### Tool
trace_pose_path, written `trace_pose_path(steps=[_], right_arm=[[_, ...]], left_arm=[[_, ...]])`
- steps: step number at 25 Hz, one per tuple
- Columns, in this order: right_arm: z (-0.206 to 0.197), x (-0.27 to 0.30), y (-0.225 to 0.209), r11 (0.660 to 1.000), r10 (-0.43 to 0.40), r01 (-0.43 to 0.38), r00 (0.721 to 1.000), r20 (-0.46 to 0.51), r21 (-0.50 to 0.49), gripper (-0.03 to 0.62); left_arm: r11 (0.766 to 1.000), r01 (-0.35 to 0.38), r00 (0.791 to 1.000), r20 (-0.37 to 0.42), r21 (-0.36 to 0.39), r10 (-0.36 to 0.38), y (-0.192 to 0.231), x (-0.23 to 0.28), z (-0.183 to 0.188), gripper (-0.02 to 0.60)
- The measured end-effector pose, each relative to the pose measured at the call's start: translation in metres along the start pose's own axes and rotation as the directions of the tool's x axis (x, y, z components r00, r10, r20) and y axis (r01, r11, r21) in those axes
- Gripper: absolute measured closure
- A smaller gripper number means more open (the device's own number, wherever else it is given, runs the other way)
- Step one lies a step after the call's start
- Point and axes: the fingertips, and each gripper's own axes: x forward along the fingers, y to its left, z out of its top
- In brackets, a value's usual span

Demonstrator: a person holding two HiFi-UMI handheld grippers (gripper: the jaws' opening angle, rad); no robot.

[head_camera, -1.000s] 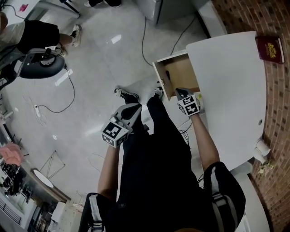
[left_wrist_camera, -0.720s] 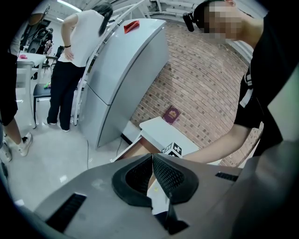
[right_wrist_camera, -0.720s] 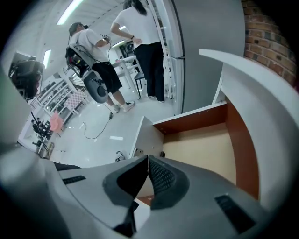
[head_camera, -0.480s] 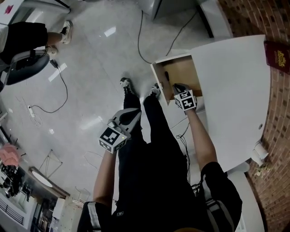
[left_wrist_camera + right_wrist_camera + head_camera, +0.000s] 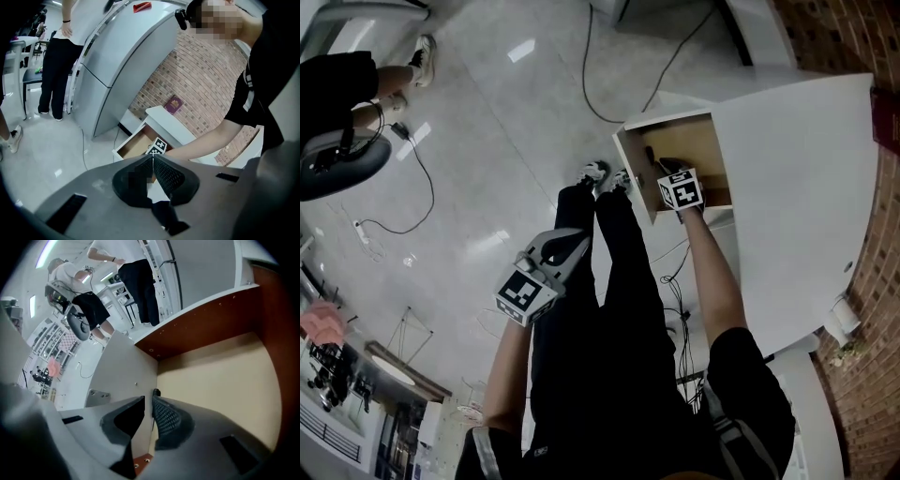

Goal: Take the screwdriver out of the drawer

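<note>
The wooden drawer (image 5: 698,145) stands pulled out of the white desk (image 5: 787,187). A dark screwdriver (image 5: 649,156) lies inside it, along the front panel. My right gripper (image 5: 666,167) is down in the drawer right beside it. In the right gripper view the jaws stand a narrow gap apart (image 5: 147,401). The screwdriver (image 5: 156,392) shows just past the tips, its thin shaft running down through the gap against the drawer's wall. My left gripper (image 5: 574,240) hangs over the person's legs, away from the drawer, shut (image 5: 151,159) on nothing.
A red booklet (image 5: 173,104) lies on the desk by the brick wall. Cables (image 5: 609,103) trail over the floor near a grey cabinet (image 5: 126,61). An office chair (image 5: 328,164) and other people stand at the far left.
My right gripper has moved forward from the drawer's near edge into the drawer, up to the screwdriver. The left gripper has stayed over the legs.
</note>
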Motion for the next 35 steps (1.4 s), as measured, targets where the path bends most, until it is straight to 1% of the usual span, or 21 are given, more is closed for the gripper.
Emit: trace_pose_path(steps=[4, 8, 10, 15, 18, 21, 26, 31, 33, 35], right_arm=[[0.001, 0.025, 0.001, 1.0, 0.029, -0.029, 0.999, -0.025, -0.004, 0.48], [-0.007, 0.045, 0.0, 0.995, 0.1, -0.101, 0.993, -0.059, -0.002, 0.465], [-0.009, 0.054, -0.001, 0.991, 0.131, -0.132, 0.988, -0.079, -0.004, 0.445], [-0.013, 0.061, -0.007, 0.989, 0.149, -0.15, 0.983, -0.11, -0.004, 0.433], [-0.013, 0.064, -0.008, 0.985, 0.173, -0.171, 0.978, -0.116, 0.024, 0.458], [-0.016, 0.065, -0.009, 0.98, 0.199, -0.195, 0.971, -0.13, 0.048, 0.476], [-0.014, 0.066, -0.006, 0.973, 0.232, -0.23, 0.959, -0.166, 0.032, 0.488], [-0.01, 0.065, -0.006, 0.949, 0.312, -0.298, 0.938, -0.152, 0.106, 0.488], [-0.004, 0.065, -0.01, 0.945, 0.311, -0.293, 0.942, -0.122, 0.148, 0.471], [0.001, 0.066, -0.011, 0.941, 0.298, -0.277, 0.95, -0.089, 0.197, 0.473]], left_arm=[[1.0, 0.004, 1.0, 0.004, -0.011, -0.004, 0.012, 0.009, -0.004, 0.563], [0.999, 0.018, 1.0, 0.009, -0.029, -0.018, 0.012, 0.021, -0.006, 0.563], [0.999, 0.027, 1.0, 0.008, -0.044, -0.026, 0.013, 0.023, -0.008, 0.563], [0.998, 0.031, 0.999, -0.016, -0.052, -0.032, 0.014, 0.021, -0.021, 0.563], [0.999, 0.018, 0.999, -0.035, -0.039, -0.02, 0.023, 0.02, -0.03, 0.563], [0.997, 0.008, 1.0, -0.028, -0.071, -0.01, 0.025, 0.018, -0.033, 0.563], [0.997, 0.019, 1.0, -0.017, -0.08, -0.02, 0.029, 0.011, -0.038, 0.563], [0.995, 0.021, 1.0, -0.02, -0.101, -0.024, 0.029, 0.015, -0.04, 0.563], [0.995, 0.027, 0.999, -0.019, -0.091, -0.029, 0.029, 0.017, -0.04, 0.563], [0.995, 0.029, 0.999, -0.02, -0.094, -0.031, 0.029, 0.018, -0.04, 0.563]])
